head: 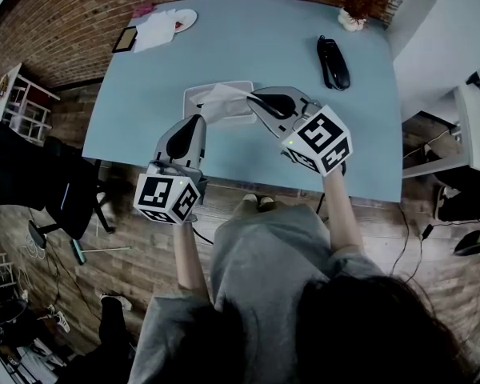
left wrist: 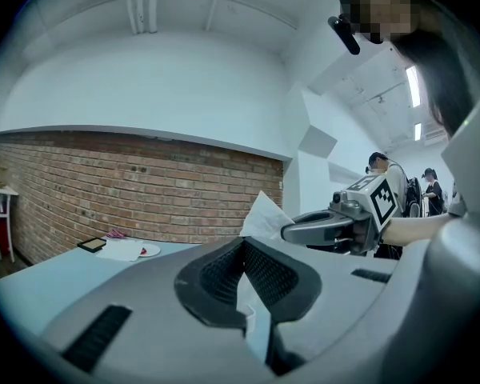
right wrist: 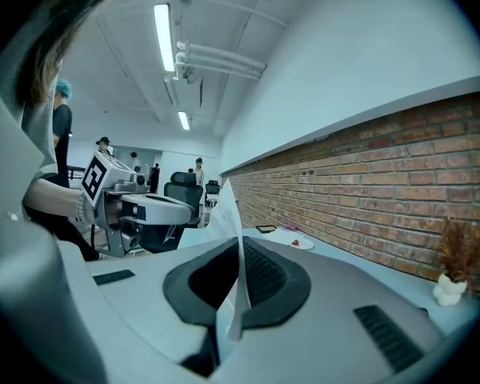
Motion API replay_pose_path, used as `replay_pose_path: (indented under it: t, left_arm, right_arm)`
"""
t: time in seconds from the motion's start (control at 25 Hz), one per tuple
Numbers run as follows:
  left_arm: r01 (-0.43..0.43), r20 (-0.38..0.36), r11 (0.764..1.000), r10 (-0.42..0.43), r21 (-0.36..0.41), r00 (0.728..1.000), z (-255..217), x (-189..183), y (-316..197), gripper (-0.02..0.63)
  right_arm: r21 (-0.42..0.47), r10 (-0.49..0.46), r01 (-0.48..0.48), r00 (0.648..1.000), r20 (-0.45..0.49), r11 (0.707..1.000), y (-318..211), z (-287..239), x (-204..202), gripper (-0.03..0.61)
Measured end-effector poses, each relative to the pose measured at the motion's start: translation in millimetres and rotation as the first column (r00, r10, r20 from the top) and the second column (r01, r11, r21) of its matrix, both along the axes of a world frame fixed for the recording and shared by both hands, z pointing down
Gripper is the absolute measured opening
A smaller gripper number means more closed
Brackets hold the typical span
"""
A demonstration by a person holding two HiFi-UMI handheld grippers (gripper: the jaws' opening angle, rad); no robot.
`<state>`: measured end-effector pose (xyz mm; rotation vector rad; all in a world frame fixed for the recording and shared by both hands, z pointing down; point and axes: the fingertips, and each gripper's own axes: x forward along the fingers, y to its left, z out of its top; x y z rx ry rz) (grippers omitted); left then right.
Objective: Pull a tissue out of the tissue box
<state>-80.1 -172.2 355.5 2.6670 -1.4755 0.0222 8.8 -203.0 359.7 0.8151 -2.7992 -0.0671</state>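
Both shut: right tongs [head: 254, 97] pinch the tissue [head: 222, 96] above the box [head: 192, 96], left tongs [head: 196, 121] beside it; I'd lift slowly.

Head view: steeply down over table [head: 248, 38]. Gripper views: close, level along own jaws, crossing at tissue [left wrist: 266, 217].

White tissue [head: 223, 96], partly drawn out, rising above pale rectangular tissue box [head: 194, 96]
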Motion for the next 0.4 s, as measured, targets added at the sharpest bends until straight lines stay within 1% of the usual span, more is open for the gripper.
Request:
replay_pose_path:
  t: [0.4]
  left_arm:
    - [-0.011, -0.003, 1.000, 0.012, 0.009, 1.000, -2.4, 7.3, 1.0, 0.003]
  right_arm:
    - [0.032, 0.012, -0.014, 0.999, 0.043, 0.999, -0.3, -10.5, 6.7, 0.002]
